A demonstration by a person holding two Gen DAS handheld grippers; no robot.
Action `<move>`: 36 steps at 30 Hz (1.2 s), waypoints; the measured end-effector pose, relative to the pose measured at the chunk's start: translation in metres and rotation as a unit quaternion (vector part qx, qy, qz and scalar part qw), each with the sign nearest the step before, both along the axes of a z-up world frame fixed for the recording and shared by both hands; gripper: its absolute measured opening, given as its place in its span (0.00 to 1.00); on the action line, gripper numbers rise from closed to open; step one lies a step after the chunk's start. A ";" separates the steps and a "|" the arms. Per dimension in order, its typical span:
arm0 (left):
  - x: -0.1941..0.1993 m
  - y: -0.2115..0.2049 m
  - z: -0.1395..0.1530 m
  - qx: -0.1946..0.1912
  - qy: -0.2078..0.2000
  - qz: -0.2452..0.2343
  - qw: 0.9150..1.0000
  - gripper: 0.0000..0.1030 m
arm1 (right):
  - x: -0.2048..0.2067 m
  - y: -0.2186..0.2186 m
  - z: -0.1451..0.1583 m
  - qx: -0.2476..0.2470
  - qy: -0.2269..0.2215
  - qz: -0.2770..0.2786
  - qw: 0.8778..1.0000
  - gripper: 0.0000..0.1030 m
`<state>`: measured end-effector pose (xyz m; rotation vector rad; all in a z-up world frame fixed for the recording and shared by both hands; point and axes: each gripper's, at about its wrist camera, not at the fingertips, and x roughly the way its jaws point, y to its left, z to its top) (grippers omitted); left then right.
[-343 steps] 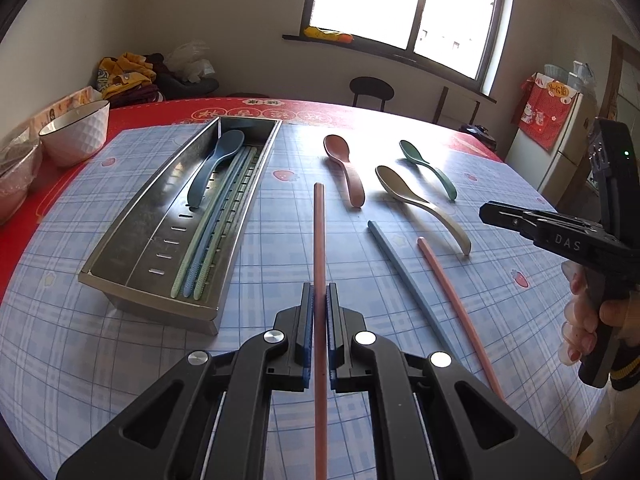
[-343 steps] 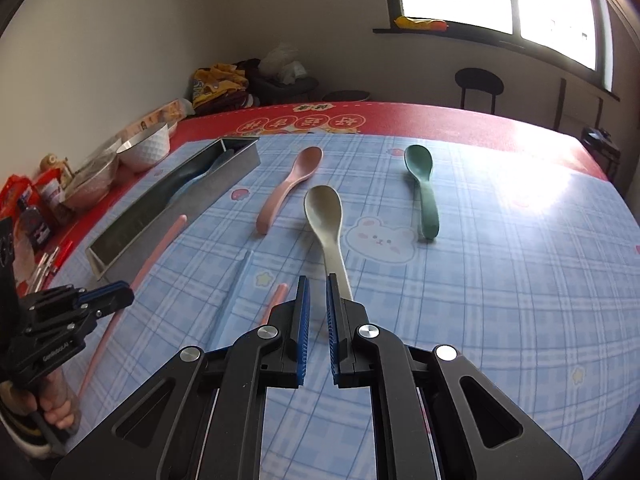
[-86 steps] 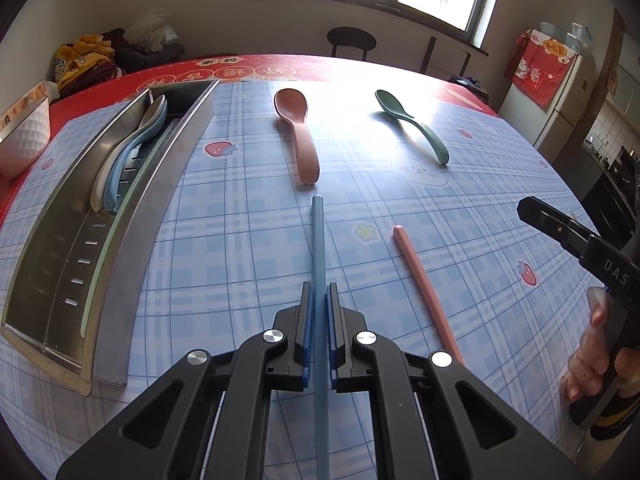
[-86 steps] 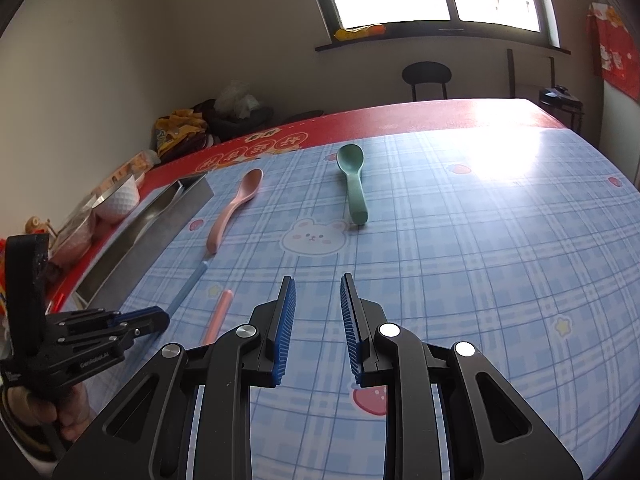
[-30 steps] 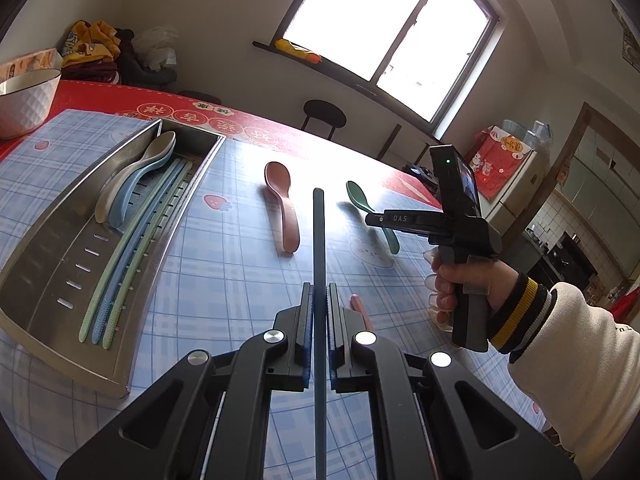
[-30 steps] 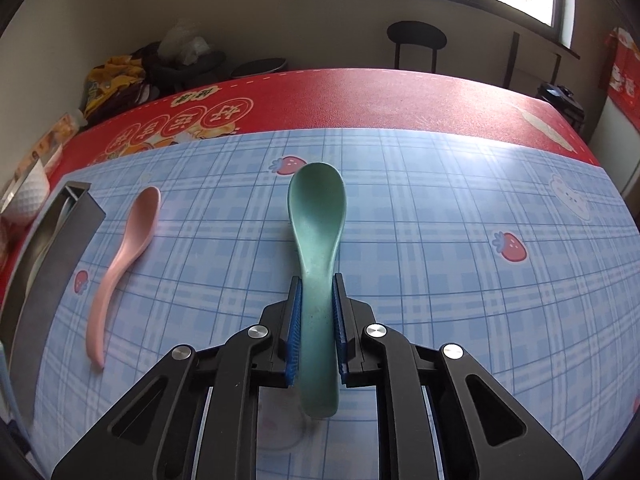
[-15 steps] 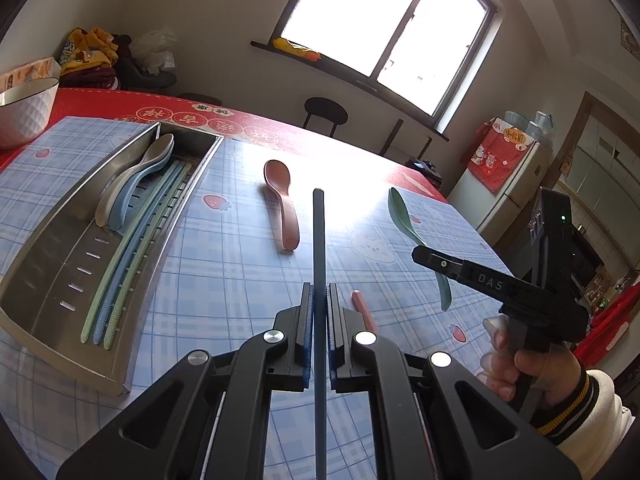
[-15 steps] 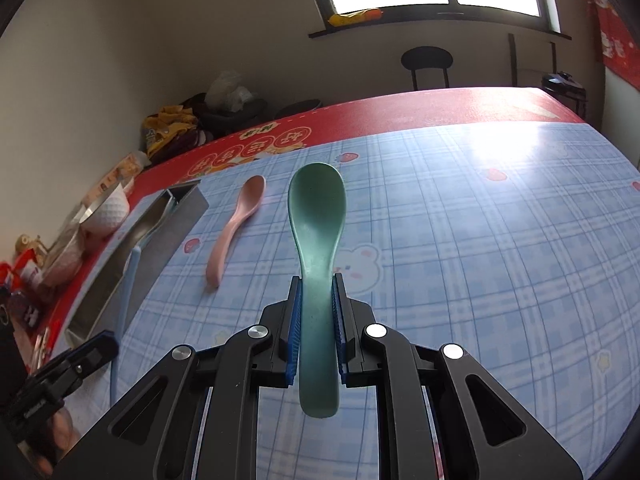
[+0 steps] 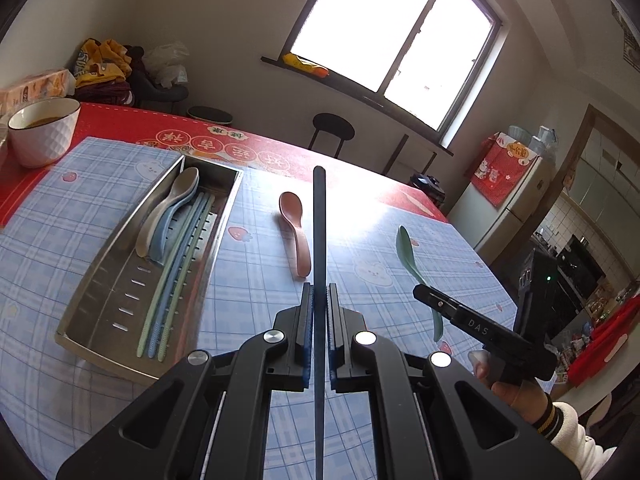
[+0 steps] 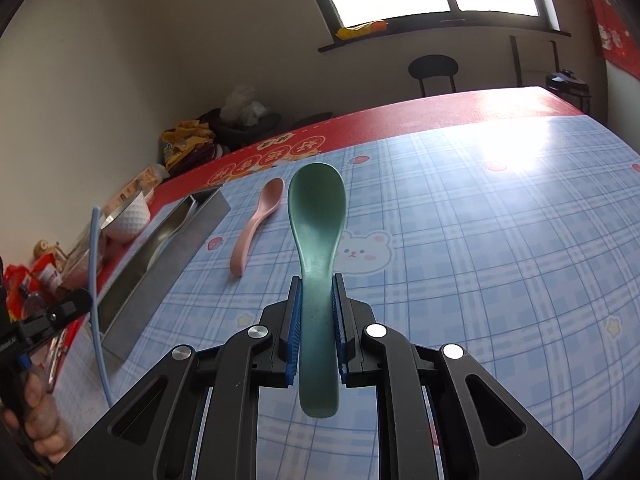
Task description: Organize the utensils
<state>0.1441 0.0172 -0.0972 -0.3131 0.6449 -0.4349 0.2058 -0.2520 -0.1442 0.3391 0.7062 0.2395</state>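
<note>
My left gripper (image 9: pixel 319 304) is shut on a blue chopstick (image 9: pixel 319 232), held above the table; the chopstick also shows in the right wrist view (image 10: pixel 95 264). My right gripper (image 10: pixel 317 300) is shut on a green spoon (image 10: pixel 316 232) by its handle, lifted off the table; both also show in the left wrist view, the gripper (image 9: pixel 428 296) and the spoon (image 9: pixel 408 256). A steel utensil tray (image 9: pixel 100 292) at the left holds two spoons (image 9: pixel 168 212) and several chopsticks (image 9: pixel 176 264). A pink spoon (image 9: pixel 296 236) lies on the cloth right of the tray.
A white bowl (image 9: pixel 42 130) stands at the far left on the red table edge. The blue checked cloth (image 10: pixel 480 240) covers the table. Snack packs and jars (image 10: pixel 40 276) sit along the left edge. A black stool (image 9: pixel 333 130) stands beyond the table.
My right gripper closed on the green spoon about a second ago and has lifted it. The left gripper keeps holding the blue chopstick, tilted a little higher.
</note>
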 end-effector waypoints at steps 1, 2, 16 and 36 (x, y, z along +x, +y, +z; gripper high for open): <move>0.001 0.006 0.005 -0.003 -0.001 0.004 1.000 0.06 | 0.000 -0.002 0.000 0.006 0.000 0.000 1.000 0.14; 0.001 0.011 0.010 -0.004 -0.003 0.009 1.000 0.06 | 0.000 -0.003 -0.001 0.010 0.000 -0.001 1.000 0.14; 0.002 0.028 0.026 0.016 -0.017 0.044 0.999 0.05 | -0.003 -0.012 -0.003 0.034 -0.001 0.005 0.999 0.14; 0.027 -0.047 -0.051 0.115 0.106 -0.041 0.987 0.02 | -0.005 -0.018 -0.002 0.048 -0.004 0.008 0.999 0.14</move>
